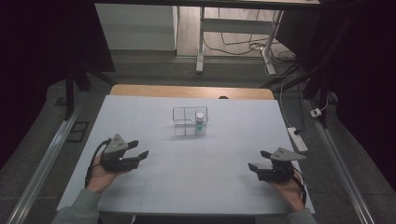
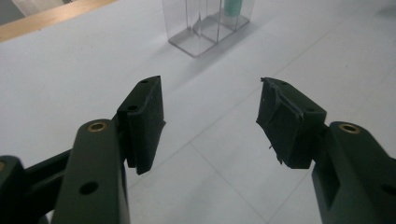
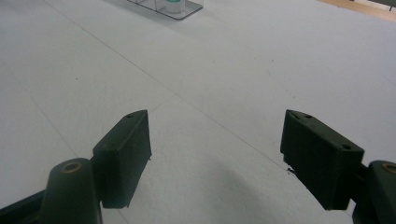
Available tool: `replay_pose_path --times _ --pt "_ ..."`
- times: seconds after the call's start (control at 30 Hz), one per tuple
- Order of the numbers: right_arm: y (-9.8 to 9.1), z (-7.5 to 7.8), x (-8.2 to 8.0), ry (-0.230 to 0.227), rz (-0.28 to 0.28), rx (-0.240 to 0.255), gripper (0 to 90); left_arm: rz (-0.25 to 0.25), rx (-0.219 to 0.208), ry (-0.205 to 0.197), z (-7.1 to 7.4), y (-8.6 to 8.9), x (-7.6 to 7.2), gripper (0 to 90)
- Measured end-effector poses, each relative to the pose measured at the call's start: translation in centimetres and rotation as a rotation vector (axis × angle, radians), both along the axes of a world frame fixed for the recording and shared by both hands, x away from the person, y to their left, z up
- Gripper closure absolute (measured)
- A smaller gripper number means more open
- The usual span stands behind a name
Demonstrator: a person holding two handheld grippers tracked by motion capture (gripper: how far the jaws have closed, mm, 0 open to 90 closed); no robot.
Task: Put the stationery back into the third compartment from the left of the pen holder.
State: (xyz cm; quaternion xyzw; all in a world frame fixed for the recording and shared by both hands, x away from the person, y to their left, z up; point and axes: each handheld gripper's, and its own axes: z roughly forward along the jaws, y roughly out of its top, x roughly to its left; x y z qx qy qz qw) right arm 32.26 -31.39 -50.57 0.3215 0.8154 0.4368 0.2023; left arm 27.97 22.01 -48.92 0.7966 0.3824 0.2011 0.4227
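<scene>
A clear plastic organiser [image 1: 187, 122] with compartments stands at the middle of the white table, toward the far side. A small bottle [image 1: 200, 123] with a white cap and green label stands upright in its front right compartment. In the left gripper view the organiser [image 2: 205, 28] and the bottle [image 2: 232, 6] lie ahead at the top. My left gripper [image 1: 138, 149] rests at the table's left, held by a hand, open with nothing between its jaws. My right gripper [image 1: 259, 160] rests at the right, also open and empty. The organiser's base corner [image 3: 180, 10] appears at the top of the right gripper view.
The white table sheet [image 1: 196, 177] spreads between both grippers. A wooden edge [image 1: 191, 91] runs along the far side. A power strip [image 1: 297, 138] lies on the floor right of the table. Desk legs and cables [image 1: 243, 44] stand beyond.
</scene>
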Motion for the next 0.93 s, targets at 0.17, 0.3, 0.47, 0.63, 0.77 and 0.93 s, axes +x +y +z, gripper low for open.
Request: replay_pose_path --times 0.17,0.3,0.47,0.63,0.77,0.93 --pt "0.0 0.0 0.0 -0.002 -0.001 0.000 24.1 0.004 -0.001 0.002 -0.7 0.4 -0.6 39.7" --pt "0.0 0.0 0.0 -0.004 0.000 0.001 24.1 0.013 0.008 0.007 -1.2 0.6 -0.7 39.4" --pt "0.0 0.0 0.0 -0.007 -0.001 0.002 24.1 0.016 0.007 0.011 -1.4 0.9 -0.6 39.3" --pt "0.0 0.0 -0.1 -0.010 0.002 0.000 24.1 0.015 0.009 0.015 -1.6 1.0 -0.7 39.1" --pt "0.0 0.1 -0.1 -0.013 0.004 -0.003 24.2 0.010 0.009 0.017 -1.8 1.0 -0.8 38.9" --pt "0.0 0.1 -0.1 -0.018 0.003 -0.004 24.2 0.013 0.010 0.022 -1.9 0.9 -0.8 38.1"
